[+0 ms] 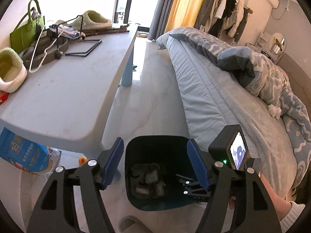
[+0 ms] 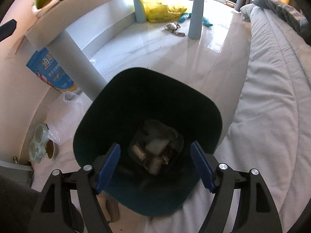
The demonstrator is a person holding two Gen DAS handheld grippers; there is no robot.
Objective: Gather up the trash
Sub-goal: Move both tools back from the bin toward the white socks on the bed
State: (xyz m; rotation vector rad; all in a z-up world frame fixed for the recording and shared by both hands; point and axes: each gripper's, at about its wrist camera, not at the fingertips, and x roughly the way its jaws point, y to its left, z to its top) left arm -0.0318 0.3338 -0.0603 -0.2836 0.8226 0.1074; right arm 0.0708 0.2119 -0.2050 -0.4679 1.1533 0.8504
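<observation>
Both grippers, left (image 1: 155, 164) and right (image 2: 155, 169), I hold with jaws apart and empty above the dark bin (image 2: 120, 89); crumpled trash (image 2: 155, 151) lies at its bottom.

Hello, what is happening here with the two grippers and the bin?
A person is collecting trash with a handheld gripper in each hand. Both the left gripper and the right gripper hang open and empty above the dark green plastic trash bin, which stands on the floor between the pale blue table and the bed. Crumpled scraps already lie at its bottom.
</observation>
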